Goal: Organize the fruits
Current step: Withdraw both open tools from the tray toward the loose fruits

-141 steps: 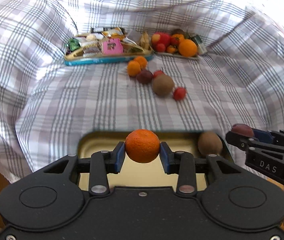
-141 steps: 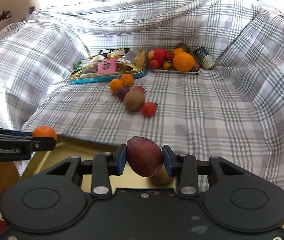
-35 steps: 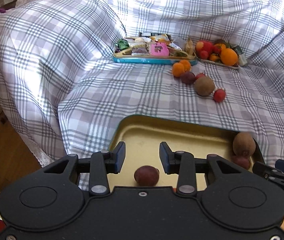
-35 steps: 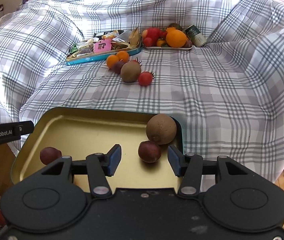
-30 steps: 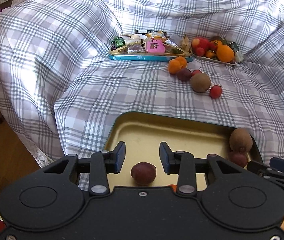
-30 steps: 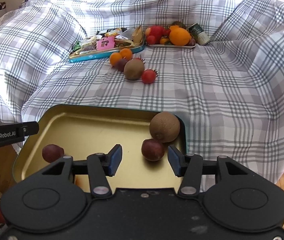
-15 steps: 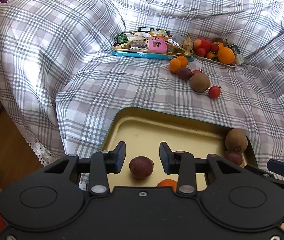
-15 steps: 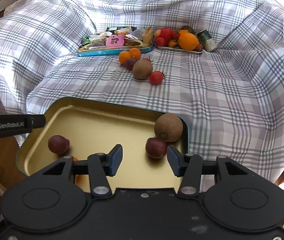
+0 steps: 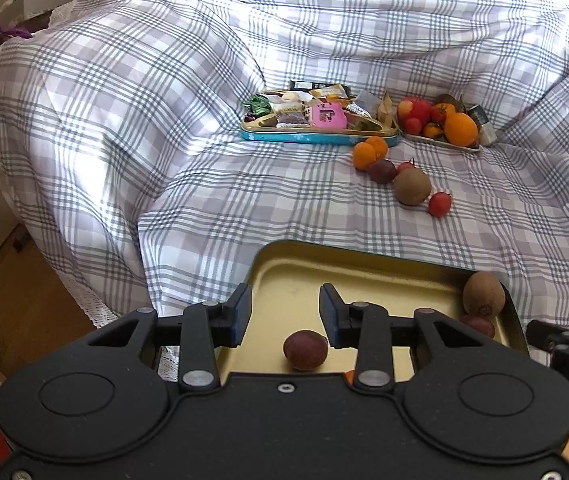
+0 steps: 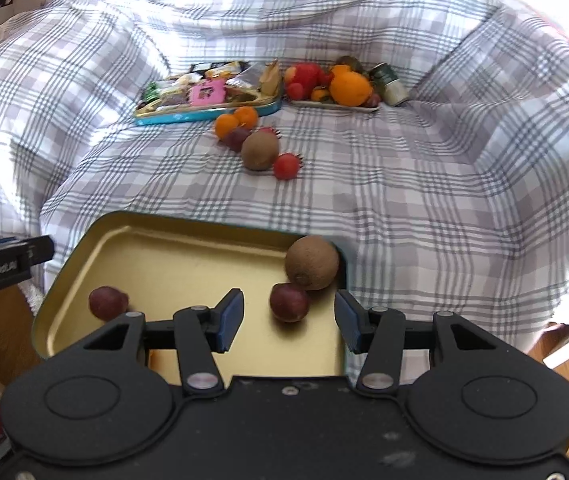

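Both grippers empty, jaws wide, over tray (image 10: pixel 188 240)
Risk: kiwi (image 10: pixel 311 262) sits at far-right rim; a nudge while reaching for far fruit (image 10: pixel 259 151) could roll it out.

We see our right gripper (image 10: pixel 288 322) spread wide above the gold tray (image 10: pixel 188 256); inside it, a plum (image 10: pixel 289 302) touches the kiwi (image 10: pixel 311 262) in its far-right corner.

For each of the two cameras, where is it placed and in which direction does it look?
Left wrist: on the left gripper, facing across the gold tray toward the bed; the right gripper shows.
Right wrist: on the right gripper, same direction; the left gripper shows.
Shared: tray, kiwi, loose fruit.
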Available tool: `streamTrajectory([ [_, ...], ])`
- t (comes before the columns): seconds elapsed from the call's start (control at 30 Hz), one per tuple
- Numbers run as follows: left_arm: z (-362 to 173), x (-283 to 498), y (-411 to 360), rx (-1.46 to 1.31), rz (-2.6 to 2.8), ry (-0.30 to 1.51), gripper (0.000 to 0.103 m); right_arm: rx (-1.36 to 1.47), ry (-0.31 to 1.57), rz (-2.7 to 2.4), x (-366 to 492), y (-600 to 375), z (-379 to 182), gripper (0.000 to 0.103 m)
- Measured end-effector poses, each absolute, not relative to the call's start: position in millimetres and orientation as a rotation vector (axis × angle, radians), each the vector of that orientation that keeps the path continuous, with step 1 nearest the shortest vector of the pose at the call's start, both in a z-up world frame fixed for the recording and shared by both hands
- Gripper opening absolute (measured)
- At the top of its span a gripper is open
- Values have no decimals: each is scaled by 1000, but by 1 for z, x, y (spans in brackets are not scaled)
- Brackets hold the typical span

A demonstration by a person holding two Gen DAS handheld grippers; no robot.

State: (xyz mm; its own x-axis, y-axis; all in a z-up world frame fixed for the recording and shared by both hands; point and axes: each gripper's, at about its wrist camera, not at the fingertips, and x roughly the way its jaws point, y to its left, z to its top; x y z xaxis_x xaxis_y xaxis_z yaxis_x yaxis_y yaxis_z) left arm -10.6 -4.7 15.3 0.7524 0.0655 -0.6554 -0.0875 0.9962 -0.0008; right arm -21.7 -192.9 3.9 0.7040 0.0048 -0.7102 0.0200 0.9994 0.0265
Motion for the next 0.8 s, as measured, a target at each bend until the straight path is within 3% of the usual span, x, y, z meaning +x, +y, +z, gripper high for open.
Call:
streamTrajectory([
  [0.27, 17, -12, -3, -34, 71, 719, 46, -84, 675, -100, -30, -181, 14, 52],
  [0.8, 7, 5, 3, -39, 27, 773, 44, -126, 742, 80, -3, -157, -9, 48],
])
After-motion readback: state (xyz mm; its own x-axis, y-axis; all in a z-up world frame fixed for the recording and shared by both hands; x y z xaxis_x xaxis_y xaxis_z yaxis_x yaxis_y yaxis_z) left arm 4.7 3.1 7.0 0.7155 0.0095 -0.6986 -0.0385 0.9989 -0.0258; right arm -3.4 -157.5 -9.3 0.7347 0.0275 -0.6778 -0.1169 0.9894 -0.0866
